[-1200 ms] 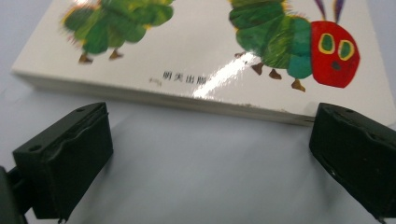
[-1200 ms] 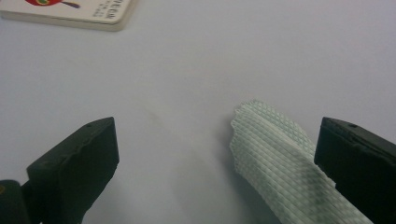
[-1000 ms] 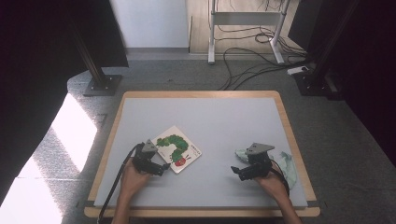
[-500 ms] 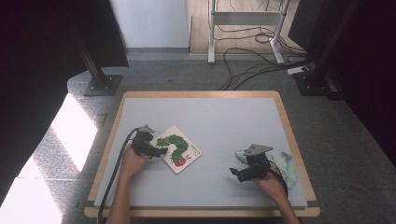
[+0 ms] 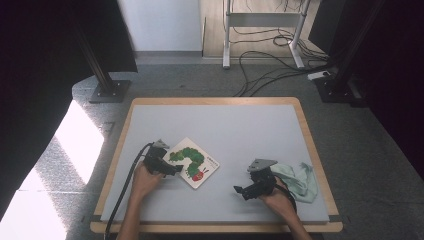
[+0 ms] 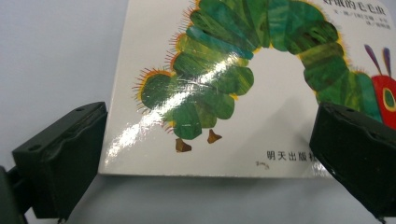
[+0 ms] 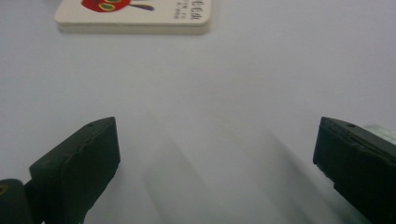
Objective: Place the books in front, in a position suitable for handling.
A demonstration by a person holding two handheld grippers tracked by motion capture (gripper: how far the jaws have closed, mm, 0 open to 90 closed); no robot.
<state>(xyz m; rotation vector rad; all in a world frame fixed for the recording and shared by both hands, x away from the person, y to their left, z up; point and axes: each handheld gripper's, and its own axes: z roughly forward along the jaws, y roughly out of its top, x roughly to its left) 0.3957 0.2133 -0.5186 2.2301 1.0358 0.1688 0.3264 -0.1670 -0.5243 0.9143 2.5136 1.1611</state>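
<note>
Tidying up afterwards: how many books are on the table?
1. The book lies flat left of the table's middle, right at the left hand-held gripper. None visible under the cloth.

Book ahead of my left gripper [image 5: 172, 169]
The book [image 5: 192, 162] lies on the table [image 5: 250, 130] between its spread jaws; the cloth [image 5: 300, 180] lies just right of my right gripper [image 5: 240, 191].
</note>
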